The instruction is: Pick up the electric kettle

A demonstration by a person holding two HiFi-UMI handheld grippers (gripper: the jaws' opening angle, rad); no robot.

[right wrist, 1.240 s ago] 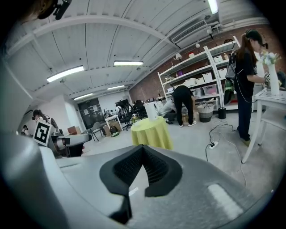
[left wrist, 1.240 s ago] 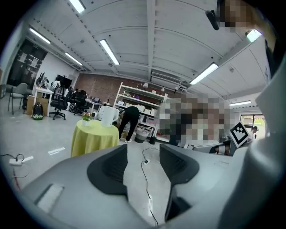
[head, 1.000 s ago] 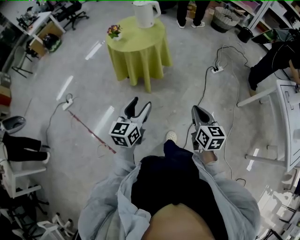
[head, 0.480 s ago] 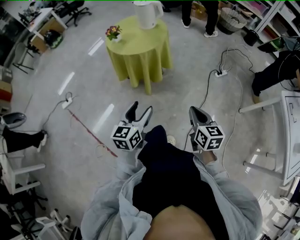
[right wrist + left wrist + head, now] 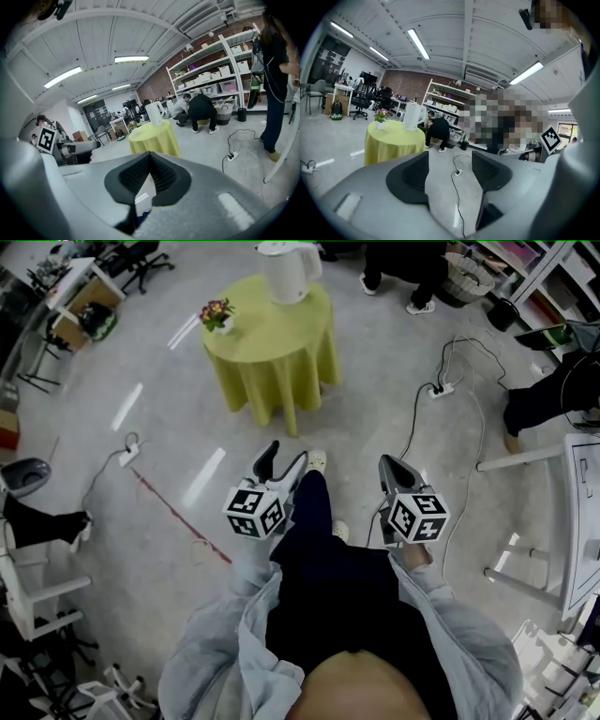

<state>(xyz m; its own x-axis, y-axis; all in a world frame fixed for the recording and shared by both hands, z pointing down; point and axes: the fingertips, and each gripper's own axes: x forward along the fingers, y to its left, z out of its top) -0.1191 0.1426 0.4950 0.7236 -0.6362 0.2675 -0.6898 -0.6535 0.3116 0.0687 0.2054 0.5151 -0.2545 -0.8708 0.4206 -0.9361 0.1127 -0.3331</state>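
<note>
My left tongs (image 5: 284, 454) are released. The jaws are spread wide, have just been opening, and nothing sits between them. Beyond the gap there is only floor (image 5: 169, 446), a white power strip (image 5: 456, 172) and its black cable (image 5: 457, 203). My right tongs (image 5: 387, 463) are clenched, pads meeting at the tips and gripping nothing. Both tongs point forward and a bit down, held out side by side in front of my chest, marker cubes facing up at me. Neither touches anything.

The electric kettle (image 5: 286, 270) is white and upright, with its handle to the right in the head view. It stands on the far side of the round table (image 5: 281, 343), near the back edge, well apart from both tongs. The table has a yellow-green cloth hanging down all round. A small flower pot (image 5: 217, 315) with pink and yellow blooms stands at the table's left edge, apart from the kettle.

In the left gripper view the table and kettle lie left of the jaws, not between them. In the right gripper view they sit above the closed jaws, about centre.

A red line (image 5: 178, 514) runs on the floor to my left. My shoe (image 5: 317, 461) shows between the two tongs. A crouching person (image 5: 202, 111) in black is beyond the table, by the shelves (image 5: 211, 70).
</note>
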